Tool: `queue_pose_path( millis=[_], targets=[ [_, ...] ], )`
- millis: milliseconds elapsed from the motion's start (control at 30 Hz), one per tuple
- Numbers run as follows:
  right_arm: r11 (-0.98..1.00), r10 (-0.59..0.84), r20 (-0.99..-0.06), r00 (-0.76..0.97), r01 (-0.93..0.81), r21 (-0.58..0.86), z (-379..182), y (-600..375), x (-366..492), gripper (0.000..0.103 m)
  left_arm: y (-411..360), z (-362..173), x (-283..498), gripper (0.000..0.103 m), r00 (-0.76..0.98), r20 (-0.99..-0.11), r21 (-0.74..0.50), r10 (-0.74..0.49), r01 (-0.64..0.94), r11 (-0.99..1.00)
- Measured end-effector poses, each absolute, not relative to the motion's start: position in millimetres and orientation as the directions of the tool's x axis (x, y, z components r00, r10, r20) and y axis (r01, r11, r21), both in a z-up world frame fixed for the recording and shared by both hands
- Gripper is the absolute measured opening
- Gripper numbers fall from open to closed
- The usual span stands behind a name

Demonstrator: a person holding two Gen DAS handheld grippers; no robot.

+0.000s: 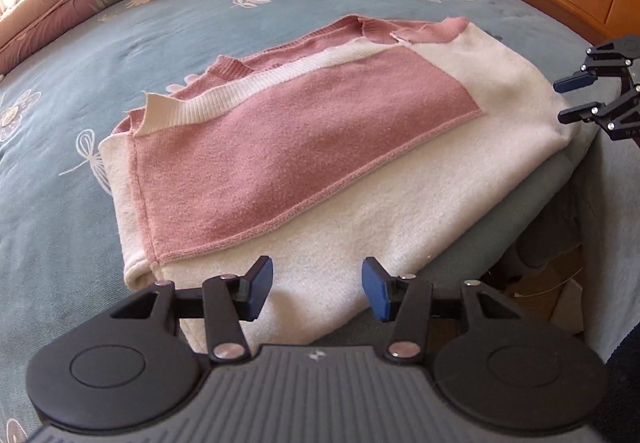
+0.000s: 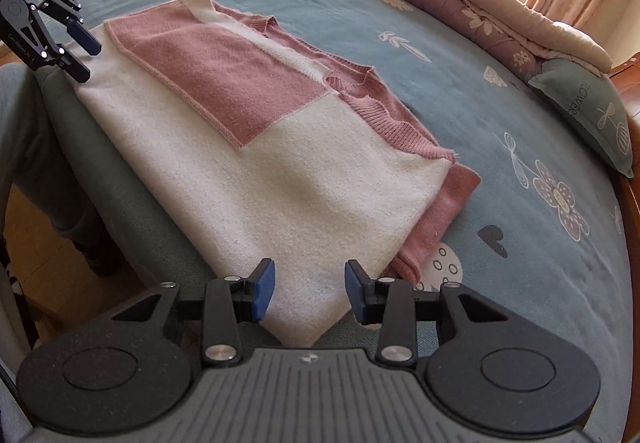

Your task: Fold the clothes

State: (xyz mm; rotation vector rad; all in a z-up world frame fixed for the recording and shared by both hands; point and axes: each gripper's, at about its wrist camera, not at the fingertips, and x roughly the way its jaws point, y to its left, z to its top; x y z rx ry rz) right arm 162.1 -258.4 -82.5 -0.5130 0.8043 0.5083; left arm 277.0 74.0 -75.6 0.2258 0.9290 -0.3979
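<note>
The pink-and-cream sweater (image 1: 320, 147) lies partly folded on the blue flowered bedspread (image 1: 120, 43), filling the middle of both wrist views with its near cream edge at the bed's rim. The left gripper (image 1: 318, 293) sits at the bottom of its own frame and the right gripper (image 2: 307, 291) at the bottom of its, each poised over a near corner with jaws spread apart and holding nothing. I'd judge another fold is due: each must close on its corner and carry the near edge across.
</note>
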Motion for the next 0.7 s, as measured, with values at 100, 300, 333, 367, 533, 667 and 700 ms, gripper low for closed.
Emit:
queue_pose_path(
  millis=[100,300,333,367,533,667,700],
  targets=[
    [0.819,0.300,-0.725,0.620,-0.558,-0.138,-71.8,-257.5,166.2,0.057,73.8,-58.7,279.5,0.061,0.535,-0.784,-0.096,-0.315,0.397,0.913],
    [0.910,0.275,-0.719,0.638,-0.414,-0.020,-94.3,-255.6,183.6,0.064,37.3,-58.2,282.5,0.065,0.542,-0.750,-0.134,-0.379,0.437,0.890],
    [0.920,0.265,-0.725,0.635,-0.392,-0.007,-100.2,-257.4,185.6,0.064,30.1,-60.5,285.5,0.066,0.543,-0.753,-0.126,-0.372,0.436,0.891],
    [0.927,0.258,-0.727,0.636,-0.374,0.001,-104.3,-260.6,185.3,0.064,24.6,-63.1,289.9,0.066,0.541,-0.755,-0.129,-0.370,0.431,0.893],
    [0.948,0.272,-0.694,0.666,-0.308,0.077,-104.4,-277.2,179.9,0.064,11.3,-75.2,310.0,0.068,0.533,-0.762,-0.162,-0.368,0.392,0.905],
    [0.950,0.288,-0.630,0.721,-0.300,0.091,-83.0,-279.4,188.1,0.069,10.7,-85.5,321.7,0.072,0.520,-0.766,-0.216,-0.378,0.345,0.913],
    [0.948,0.296,-0.617,0.730,-0.301,0.098,-78.5,-279.4,192.3,0.070,10.6,-87.4,323.4,0.074,0.520,-0.765,-0.229,-0.381,0.334,0.914]
  ],
)
